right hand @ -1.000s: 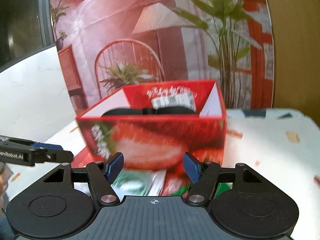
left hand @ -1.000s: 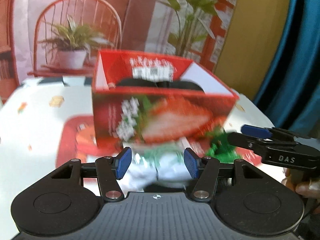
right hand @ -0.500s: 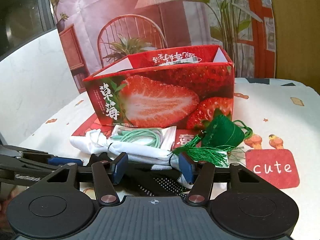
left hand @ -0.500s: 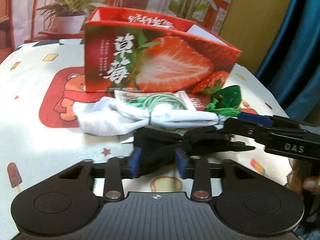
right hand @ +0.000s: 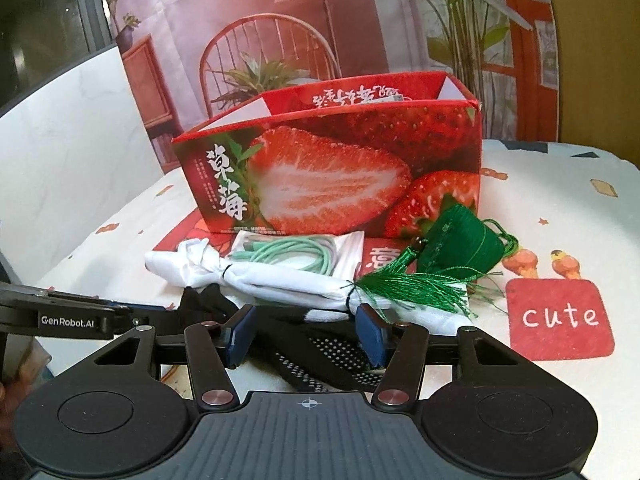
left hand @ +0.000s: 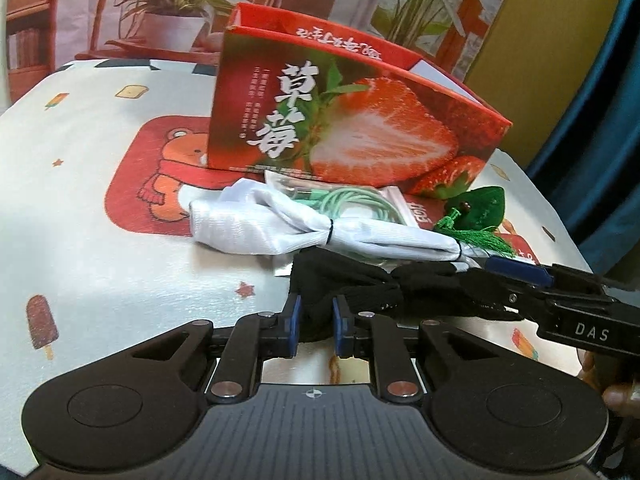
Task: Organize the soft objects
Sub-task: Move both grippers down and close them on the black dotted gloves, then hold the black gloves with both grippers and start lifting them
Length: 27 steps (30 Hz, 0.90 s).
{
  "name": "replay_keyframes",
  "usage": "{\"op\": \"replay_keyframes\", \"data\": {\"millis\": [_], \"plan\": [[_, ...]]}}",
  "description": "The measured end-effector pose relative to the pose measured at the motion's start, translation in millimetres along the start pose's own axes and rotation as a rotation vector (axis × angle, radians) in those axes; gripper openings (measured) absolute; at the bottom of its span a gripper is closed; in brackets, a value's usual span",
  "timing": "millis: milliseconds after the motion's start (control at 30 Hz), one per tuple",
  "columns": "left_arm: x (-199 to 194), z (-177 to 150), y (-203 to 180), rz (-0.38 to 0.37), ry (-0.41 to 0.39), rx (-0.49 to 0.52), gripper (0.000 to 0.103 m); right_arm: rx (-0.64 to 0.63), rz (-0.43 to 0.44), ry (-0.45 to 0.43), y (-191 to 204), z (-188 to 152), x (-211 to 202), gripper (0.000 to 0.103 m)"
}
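Observation:
A black knit glove (left hand: 360, 284) with white grip dots (right hand: 320, 352) lies on the tablecloth in front of a tied white cloth bundle (left hand: 260, 228) (right hand: 280, 280). My left gripper (left hand: 316, 322) is closing, and its blue pads press on the glove's near left end. My right gripper (right hand: 305, 332) has the glove's other end filling the gap between its pads; in the left wrist view it (left hand: 508, 284) comes in from the right. A green tasselled sachet (right hand: 460, 248) (left hand: 480, 208) lies to the right of the bundle.
An open red strawberry box (left hand: 360, 140) (right hand: 340, 176) stands behind the pile. A clear bag with a mint cable (left hand: 352, 204) (right hand: 296, 252) rests against its front. The printed tablecloth (left hand: 100, 272) runs left to a rounded edge. A hand (left hand: 616, 396) holds the right gripper.
Both grippers came down from box height to the table. The left jaws narrowed onto the black glove, and the right jaws narrowed a little around its other end.

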<state>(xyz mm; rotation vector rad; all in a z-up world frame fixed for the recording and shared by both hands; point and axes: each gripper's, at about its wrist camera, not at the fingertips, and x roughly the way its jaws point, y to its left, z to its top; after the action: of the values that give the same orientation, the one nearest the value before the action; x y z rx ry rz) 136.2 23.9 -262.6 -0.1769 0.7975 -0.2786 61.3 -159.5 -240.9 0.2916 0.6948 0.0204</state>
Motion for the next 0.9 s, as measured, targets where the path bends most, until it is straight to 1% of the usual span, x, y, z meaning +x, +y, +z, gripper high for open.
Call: {"op": "replay_keyframes", "data": {"millis": [300, 700, 900], "plan": [[-3, 0, 8, 0.035, -0.005, -0.024, 0.017, -0.021, 0.015, 0.030, 7, -6, 5, 0.052], [1, -5, 9, 0.028, -0.002, -0.028, 0.018, -0.043, 0.009, 0.063, 11, -11, 12, 0.052], [2, -7, 9, 0.026, -0.003, -0.027, 0.018, -0.045, 0.007, 0.063, 11, -12, 13, 0.052]]}}
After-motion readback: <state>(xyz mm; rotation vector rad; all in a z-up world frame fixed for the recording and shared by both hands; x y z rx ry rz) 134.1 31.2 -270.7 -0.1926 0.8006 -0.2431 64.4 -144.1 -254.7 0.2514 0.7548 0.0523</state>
